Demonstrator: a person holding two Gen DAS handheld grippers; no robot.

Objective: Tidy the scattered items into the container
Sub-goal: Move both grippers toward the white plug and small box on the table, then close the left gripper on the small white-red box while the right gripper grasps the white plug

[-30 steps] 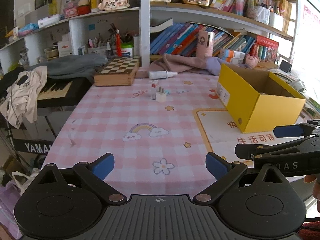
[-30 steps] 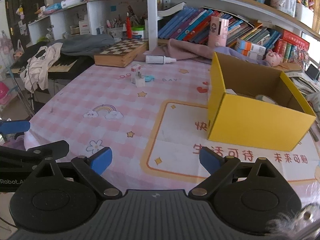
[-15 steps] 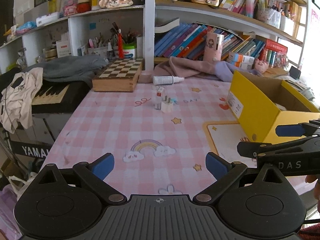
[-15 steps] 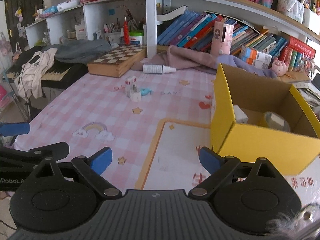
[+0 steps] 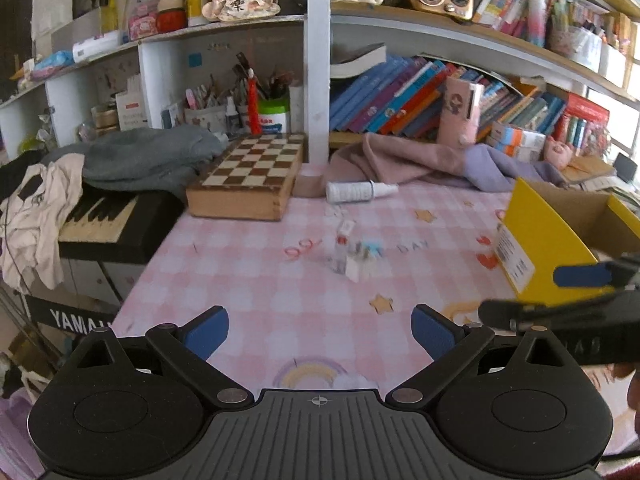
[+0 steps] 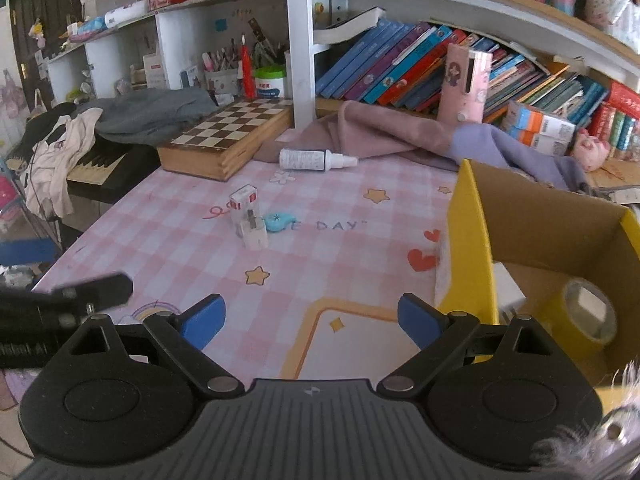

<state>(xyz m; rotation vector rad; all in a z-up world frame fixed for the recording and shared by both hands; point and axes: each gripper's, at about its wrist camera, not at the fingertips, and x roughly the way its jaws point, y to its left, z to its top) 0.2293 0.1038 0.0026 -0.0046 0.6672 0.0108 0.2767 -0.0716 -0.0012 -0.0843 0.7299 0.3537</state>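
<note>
The left gripper [image 5: 320, 326] points forward and downward, its two blue-padded fingers [image 5: 208, 330] spread wide with nothing between them. The right gripper [image 6: 310, 318] has the same tilt, its jaws likewise wide apart and empty, blue pads [image 6: 416, 320] facing each other across the gap. The two grippers sit side by side at the near edge of the scene: in the left wrist view the right gripper's black finger and blue pad reach in from the right, and in the right wrist view the left gripper's finger reaches in from the left. Neither touches anything. A bit of a hand [image 5: 634, 396] shows at the right edge of the left view.
</note>
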